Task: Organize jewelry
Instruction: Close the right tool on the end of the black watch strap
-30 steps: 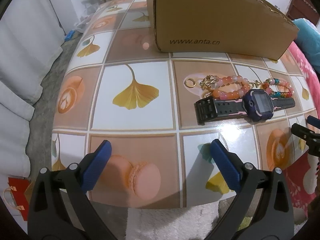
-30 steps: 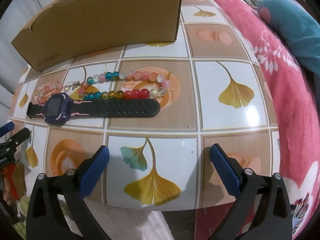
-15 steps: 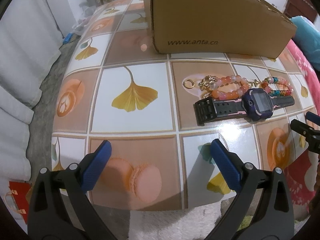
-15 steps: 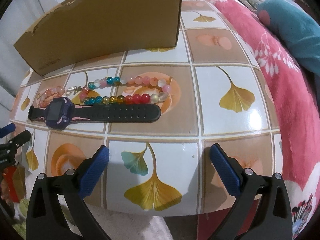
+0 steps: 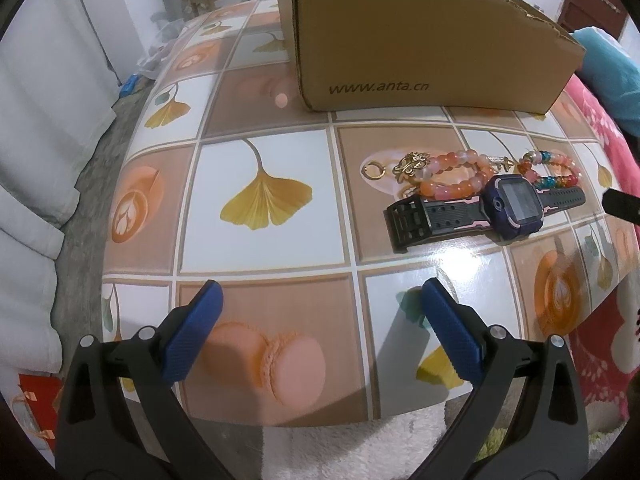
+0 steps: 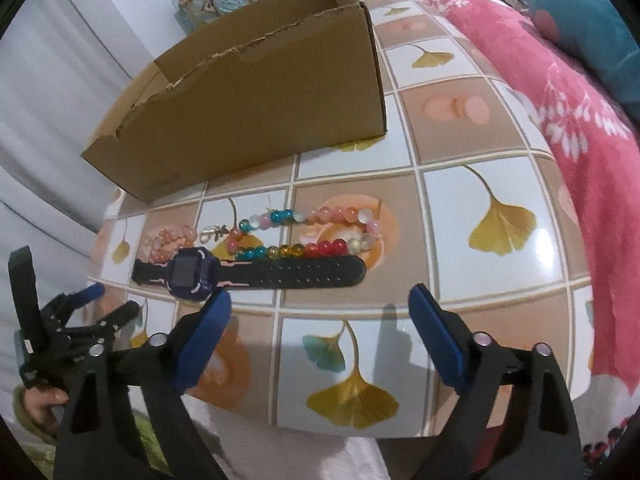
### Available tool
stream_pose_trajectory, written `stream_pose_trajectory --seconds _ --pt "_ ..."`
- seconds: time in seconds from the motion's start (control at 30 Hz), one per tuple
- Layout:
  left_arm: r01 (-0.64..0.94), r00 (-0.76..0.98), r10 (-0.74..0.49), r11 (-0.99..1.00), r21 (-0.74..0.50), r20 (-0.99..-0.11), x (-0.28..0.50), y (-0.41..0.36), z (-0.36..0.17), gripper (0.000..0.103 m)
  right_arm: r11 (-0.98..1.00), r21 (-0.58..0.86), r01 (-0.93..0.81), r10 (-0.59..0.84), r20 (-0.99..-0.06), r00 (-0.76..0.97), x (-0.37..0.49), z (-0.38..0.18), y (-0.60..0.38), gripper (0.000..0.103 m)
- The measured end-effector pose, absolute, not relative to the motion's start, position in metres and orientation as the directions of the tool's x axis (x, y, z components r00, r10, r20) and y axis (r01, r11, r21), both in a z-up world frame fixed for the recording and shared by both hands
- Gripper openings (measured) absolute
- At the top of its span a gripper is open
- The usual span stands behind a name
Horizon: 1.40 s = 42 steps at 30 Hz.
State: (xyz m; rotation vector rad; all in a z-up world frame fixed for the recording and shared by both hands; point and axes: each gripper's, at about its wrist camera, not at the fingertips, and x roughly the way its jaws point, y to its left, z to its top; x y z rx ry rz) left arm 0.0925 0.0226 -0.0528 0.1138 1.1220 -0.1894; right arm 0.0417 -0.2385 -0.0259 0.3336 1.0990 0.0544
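A purple watch [image 5: 512, 208] with a black strap lies flat on the tiled table [image 5: 260, 256]; it also shows in the right wrist view [image 6: 192, 274]. Behind it lie an orange-pink bead bracelet [image 5: 452, 178] with gold charms and a multicoloured bead bracelet [image 6: 312, 232]. An open brown cardboard box [image 5: 416, 36] stands behind them, also in the right wrist view [image 6: 256, 108]. My left gripper [image 5: 320, 320] is open and empty above the table's near edge. My right gripper [image 6: 320, 320] is open and empty, just in front of the watch strap.
A pink flowered blanket [image 6: 560, 92] with a teal cushion [image 6: 592, 28] lies along the table's right side. White curtains [image 5: 36, 128] hang on the left. A white fluffy rug [image 5: 352, 452] lies below the table edge. The left gripper shows in the right wrist view [image 6: 80, 320].
My right gripper has risen and moved forward toward the watch, so the box's open top now shows. My left gripper has shifted only slightly.
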Motion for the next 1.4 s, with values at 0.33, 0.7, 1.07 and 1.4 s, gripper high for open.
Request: stream_pose_trajectory --seconds 0.33,0.7,1.07,1.4 --pt "0.209 0.421 -0.094 0.978 -0.005 -0.902 0.093 0.023 -0.053 0.096 0.934 0.317 0.163 0.215 -0.867 0.449 0.054 -0.035 -0.256 0.044" --pt "0.208 0.426 -0.095 0.978 -0.004 -0.9 0.094 0.022 -0.052 0.096 0.955 0.269 0.121 0.199 -0.89 0.41 0.058 -0.041 -0.249 0.005" --pt "0.264 0.504 -0.261 0.954 -0.141 -0.823 0.088 0.027 -0.03 0.095 0.974 0.215 0.068 0.174 -0.91 0.377 0.05 -0.043 -0.232 0.004" --pt "0.412 0.495 -0.319 0.905 -0.105 -0.808 0.094 0.0 -0.024 0.058 0.953 0.285 0.105 0.217 -0.882 0.419 0.049 -0.032 -0.254 0.005"
